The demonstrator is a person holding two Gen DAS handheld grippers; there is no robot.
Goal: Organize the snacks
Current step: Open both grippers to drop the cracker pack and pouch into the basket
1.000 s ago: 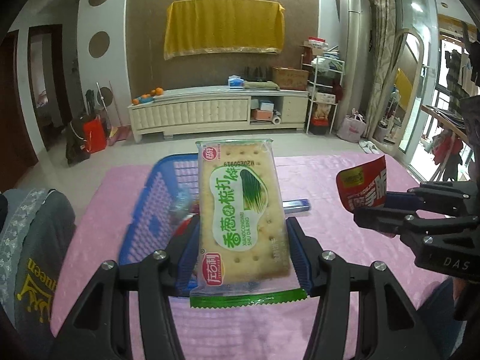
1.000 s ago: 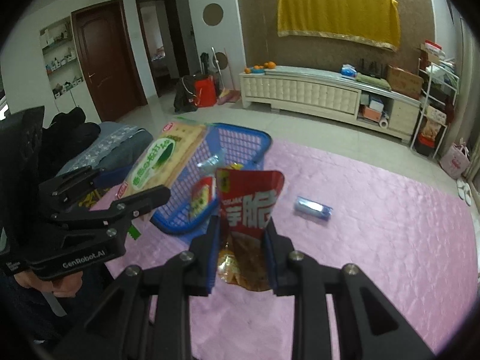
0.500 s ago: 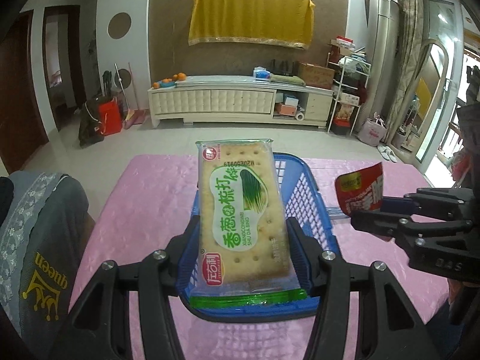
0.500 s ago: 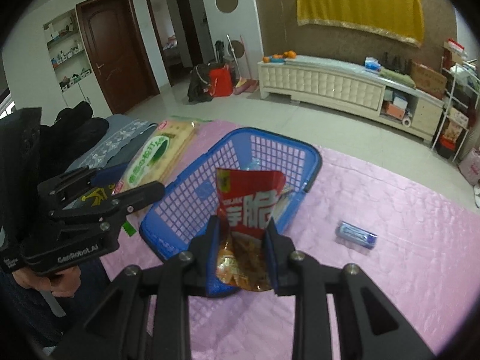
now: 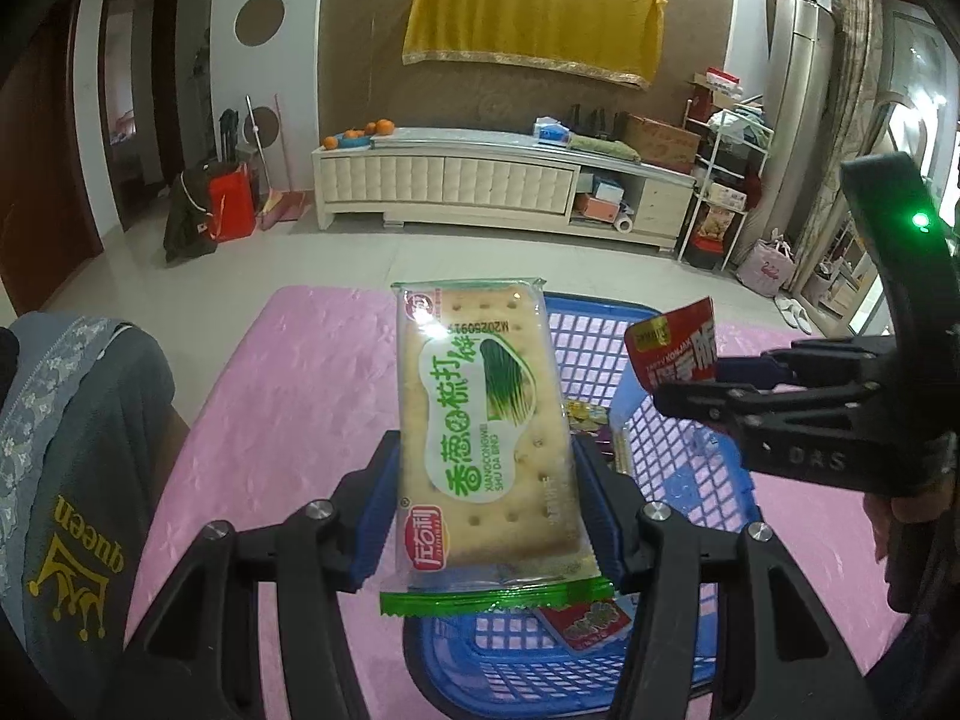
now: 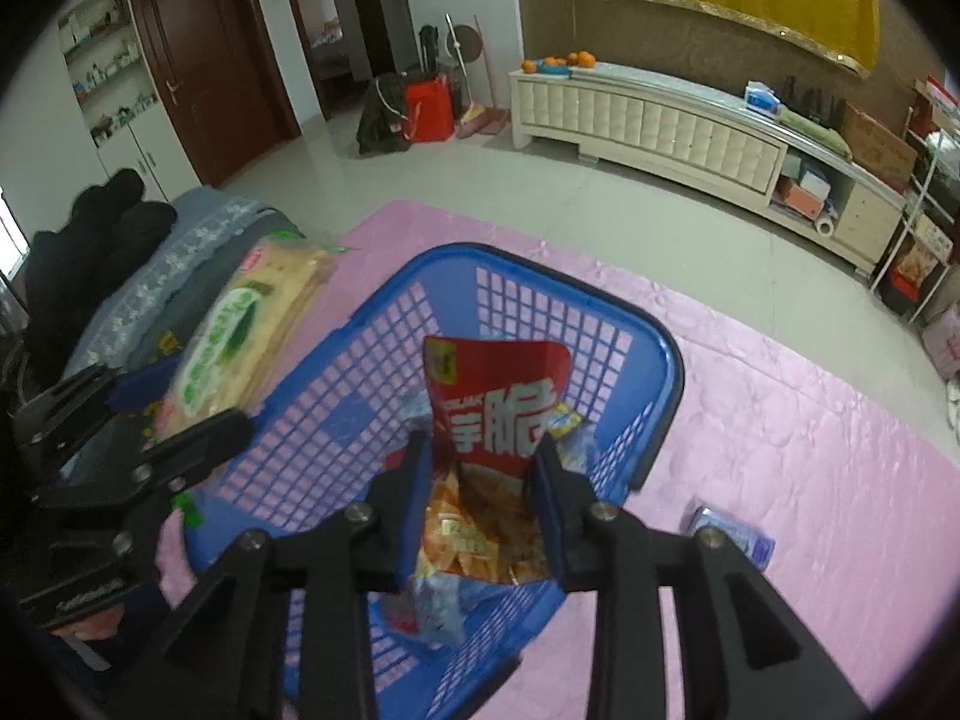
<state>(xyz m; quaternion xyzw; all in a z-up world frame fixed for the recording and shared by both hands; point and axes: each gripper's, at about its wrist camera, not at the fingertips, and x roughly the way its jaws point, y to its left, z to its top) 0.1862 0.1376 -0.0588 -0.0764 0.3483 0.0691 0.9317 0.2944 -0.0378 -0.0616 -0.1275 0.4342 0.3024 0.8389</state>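
A cracker pack (image 5: 480, 420) with green print stands upright in my left gripper (image 5: 485, 450), whose blue pads press its two long sides. It hangs over the near left edge of the blue mesh basket (image 5: 600, 303). My right gripper (image 6: 480, 456) is above the basket's inside (image 6: 672, 372) with a red snack bag (image 6: 498, 396) between its pads; its jaws are opening and the bag still stands upright against them. From the left wrist view the right gripper (image 5: 690, 381) and the red bag (image 5: 672, 342) show at the right. In the right wrist view, the left gripper (image 6: 180, 408) holds the cracker pack (image 6: 252, 324).
The basket sits on a pink cloth (image 6: 810, 480) and holds a few other wrapped snacks (image 6: 432, 606). A small blue packet (image 6: 732, 540) lies on the cloth right of the basket. A grey garment with yellow print (image 5: 72, 450) is at the table's left edge.
Both grippers have moved over the basket, which now lies under them. The right gripper's pads stand wider apart around the red bag. The left grip is unchanged.
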